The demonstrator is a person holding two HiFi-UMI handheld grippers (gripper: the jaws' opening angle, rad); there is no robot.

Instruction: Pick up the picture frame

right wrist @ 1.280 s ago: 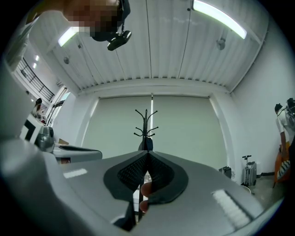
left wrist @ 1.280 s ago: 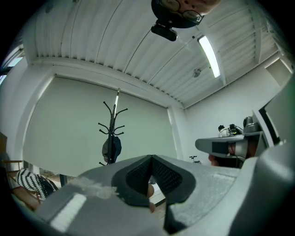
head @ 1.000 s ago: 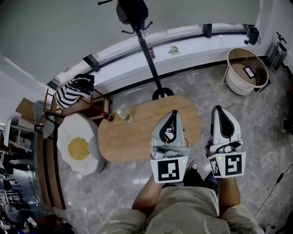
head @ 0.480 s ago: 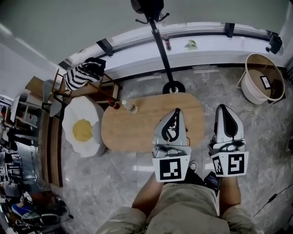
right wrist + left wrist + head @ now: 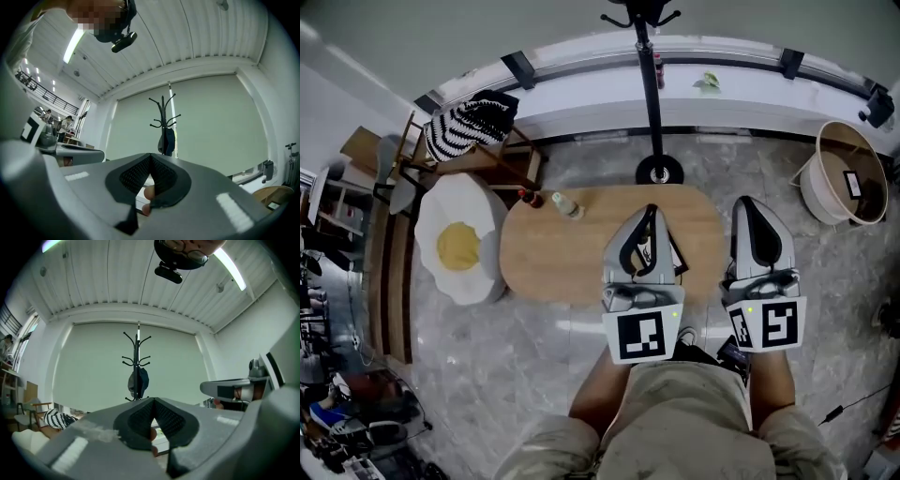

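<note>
Both grippers are held out level in front of the person, side by side. My left gripper point(image 5: 649, 208) hangs over the right half of the oval wooden table point(image 5: 562, 262), its jaws shut with nothing between them point(image 5: 153, 399). My right gripper point(image 5: 748, 200) is past the table's right end, over the floor, also shut and empty point(image 5: 151, 154). A dark flat thing point(image 5: 677, 255) pokes out on the table from under the left gripper; it may be the picture frame, but it is mostly hidden.
A coat stand point(image 5: 654, 94) rises just behind the table. Two small bottles point(image 5: 567, 206) stand at the table's back left. An egg-shaped cushion point(image 5: 459, 246) and a chair with striped cloth point(image 5: 469, 136) are on the left. A round basket point(image 5: 825, 178) holding a small framed rectangle point(image 5: 853, 183) is far right.
The person and both grippers have moved towards the table and coat stand. The table sits more squarely ahead and the basket has slid to the right edge. Both jaws stayed shut.
</note>
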